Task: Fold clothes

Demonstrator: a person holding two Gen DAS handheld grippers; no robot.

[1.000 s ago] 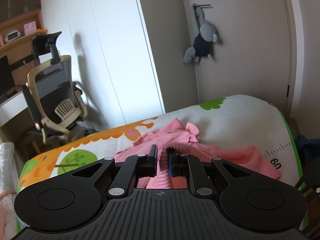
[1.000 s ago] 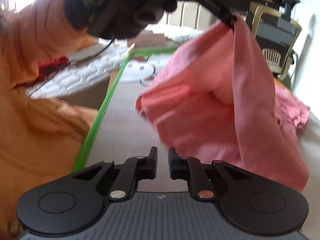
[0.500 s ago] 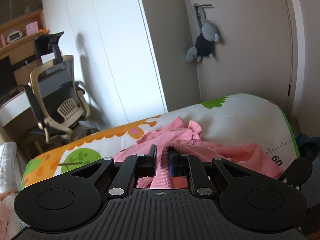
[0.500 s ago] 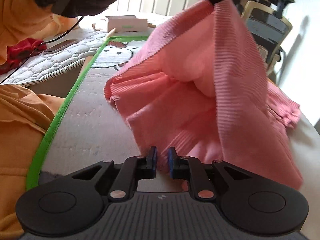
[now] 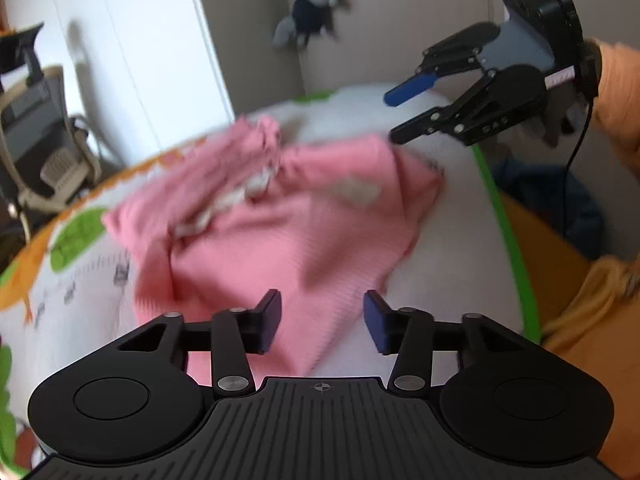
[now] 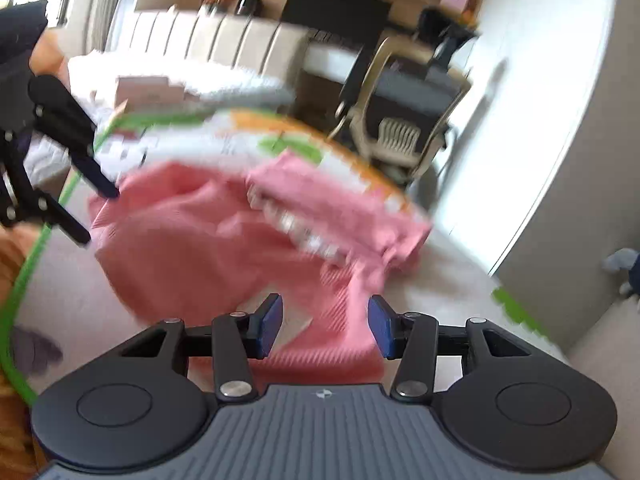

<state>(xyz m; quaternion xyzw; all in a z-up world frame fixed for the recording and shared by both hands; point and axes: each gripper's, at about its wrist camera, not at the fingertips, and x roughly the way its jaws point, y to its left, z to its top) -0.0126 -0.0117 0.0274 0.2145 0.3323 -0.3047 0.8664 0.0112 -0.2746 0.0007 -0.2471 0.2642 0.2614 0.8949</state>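
Change since earlier: both hand-held grippers have let go; the left one, clamped on pink cloth half a second ago, now has its jaws spread, and the pink garment has dropped from hanging in the air to lying on the mat.
Left hand-held gripper (image 5: 322, 320): jaws wide apart, nothing between the pads; the cloth lies below and beyond them.
Right hand-held gripper (image 6: 325, 326): jaws wide apart, empty, held over the near edge of the garment; in the left wrist view it shows at 2 o'clock (image 5: 394, 118), fingers spread, its tips just beside the garment's far corner.
Pink garment (image 5: 280, 216): crumpled in a loose heap at the middle of the mat, motion-blurred, a pale lining strip showing along a fold toward 10 o'clock.
Mat (image 5: 460, 240): white with a green border and orange-and-green print, carrying the garment.
Office chair (image 6: 404, 120): at 1 o'clock in the right wrist view, beyond the mat.
Plush toy (image 5: 308, 8): hangs on the wall at 12 o'clock.
Person: orange sleeve (image 5: 616, 80) at 3 o'clock behind the right gripper.
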